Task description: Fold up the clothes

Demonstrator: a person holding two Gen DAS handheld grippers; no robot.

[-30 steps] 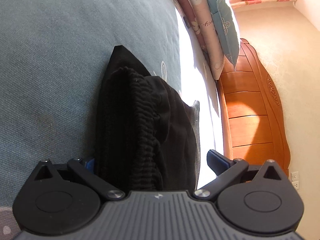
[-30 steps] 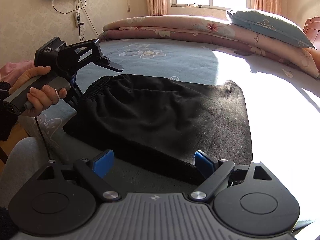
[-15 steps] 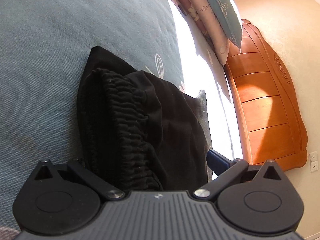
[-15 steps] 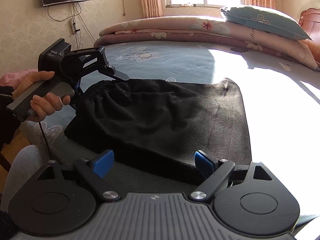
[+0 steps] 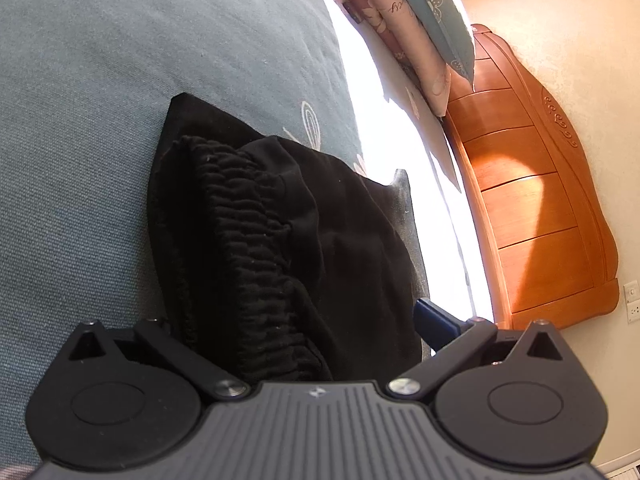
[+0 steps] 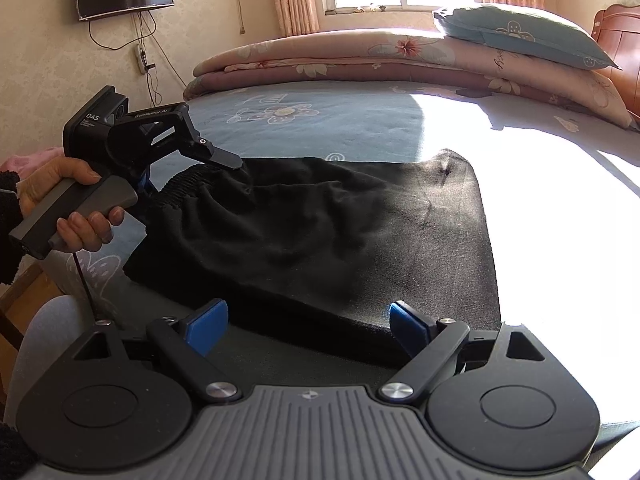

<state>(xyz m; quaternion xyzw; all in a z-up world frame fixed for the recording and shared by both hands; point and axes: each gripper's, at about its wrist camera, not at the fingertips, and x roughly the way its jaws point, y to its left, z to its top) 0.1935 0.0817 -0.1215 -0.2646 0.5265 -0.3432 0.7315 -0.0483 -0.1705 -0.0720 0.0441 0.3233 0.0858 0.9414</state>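
Black garment [image 6: 320,232] lies spread on the blue-grey bedspread [image 6: 320,120], its far right corner in a hard patch of sunlight. Gathered elastic waistband [image 5: 256,248] sits at the garment's left end, bunched and raised off the bed.

Left gripper [image 6: 188,168], held in the person's left hand [image 6: 76,208], is at that waistband end. From the right wrist view one finger reaches over the top of the band; from the left wrist view the black cloth fills the space between the fingers and hides the left one. Whether the pads press on the cloth cannot be told.

Right gripper [image 6: 308,320] is released, blue pads spread wide, just above the garment's near edge, nothing pinched between them.

Folded pink quilts [image 6: 400,56] and a teal pillow [image 6: 520,36] are stacked along the far side of the bed.
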